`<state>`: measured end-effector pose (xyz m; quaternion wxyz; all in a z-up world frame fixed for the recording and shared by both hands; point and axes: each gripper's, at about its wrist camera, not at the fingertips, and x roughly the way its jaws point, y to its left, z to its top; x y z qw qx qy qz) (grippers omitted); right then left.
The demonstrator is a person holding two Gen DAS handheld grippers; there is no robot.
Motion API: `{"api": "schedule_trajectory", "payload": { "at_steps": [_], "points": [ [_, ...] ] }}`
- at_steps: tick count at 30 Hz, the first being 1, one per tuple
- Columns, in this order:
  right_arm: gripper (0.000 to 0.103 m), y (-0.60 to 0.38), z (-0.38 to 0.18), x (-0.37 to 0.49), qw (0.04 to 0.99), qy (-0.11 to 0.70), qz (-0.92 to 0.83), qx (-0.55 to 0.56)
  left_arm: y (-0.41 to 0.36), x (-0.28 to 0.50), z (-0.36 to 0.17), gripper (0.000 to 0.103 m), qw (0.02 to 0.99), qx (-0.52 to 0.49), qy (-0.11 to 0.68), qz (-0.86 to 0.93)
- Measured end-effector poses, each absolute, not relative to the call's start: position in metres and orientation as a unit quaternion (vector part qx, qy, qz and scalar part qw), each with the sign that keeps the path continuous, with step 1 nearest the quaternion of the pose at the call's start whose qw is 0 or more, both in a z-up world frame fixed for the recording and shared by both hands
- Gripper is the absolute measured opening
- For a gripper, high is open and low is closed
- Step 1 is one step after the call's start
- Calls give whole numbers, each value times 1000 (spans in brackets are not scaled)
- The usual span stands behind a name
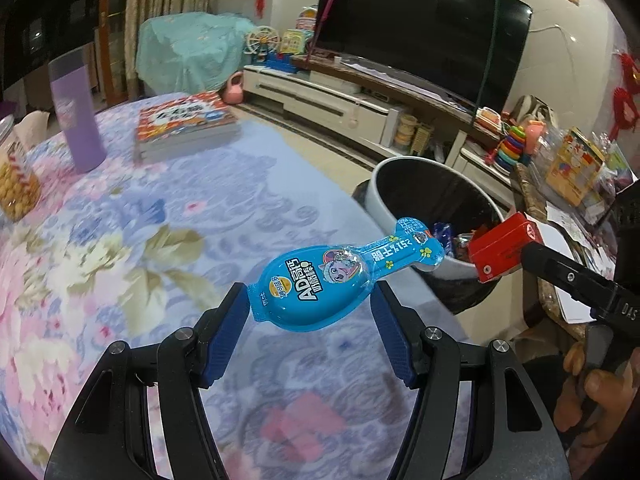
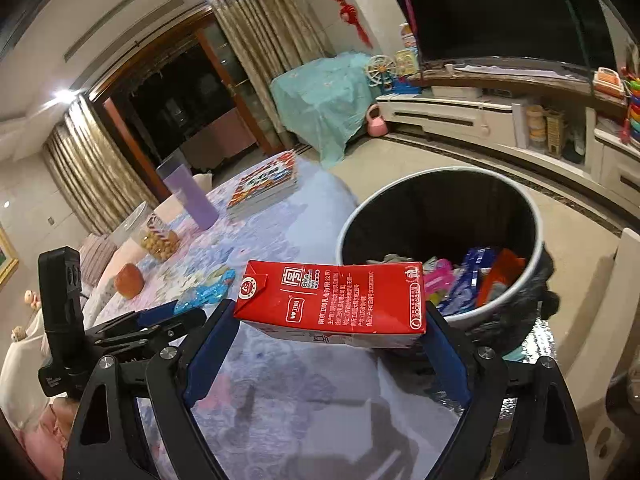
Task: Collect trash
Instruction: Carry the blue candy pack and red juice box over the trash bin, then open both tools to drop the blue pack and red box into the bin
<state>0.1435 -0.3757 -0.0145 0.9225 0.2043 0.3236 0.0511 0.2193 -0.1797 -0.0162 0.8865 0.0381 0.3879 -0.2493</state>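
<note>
Two claws each squeeze trash: left claw grips a wrapper, right claw a carton, near the bin for dropping.

on the table we note a bottle left of the book stack, a snack jar nearer us. the bin stands past the table's edge, wrappers inside; tv behind.

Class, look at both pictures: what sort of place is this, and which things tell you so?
Most likely a home living room: a large television on a long low cabinet, curtains at a glass door, and children's toys on the shelves.
</note>
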Motion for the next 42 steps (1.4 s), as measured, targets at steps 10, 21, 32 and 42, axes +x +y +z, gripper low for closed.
{"api": "schedule_trajectory", "payload": {
  "at_steps": [10, 21, 32, 42],
  "points": [
    [90, -407, -13, 142, 923, 320, 28, 210, -219, 227, -11, 63, 882, 56, 381, -271],
    [90, -428, -16, 148, 923, 321, 16, 210, -240, 235, -10, 63, 880, 67, 382, -276],
    [90, -439, -13, 154, 924, 319, 16, 208, -254, 239, -8, 63, 879, 74, 380, -278],
    [90, -433, -9, 153, 926, 315, 25, 206, -253, 242, -9, 63, 879, 72, 383, -276]
  ]
}}
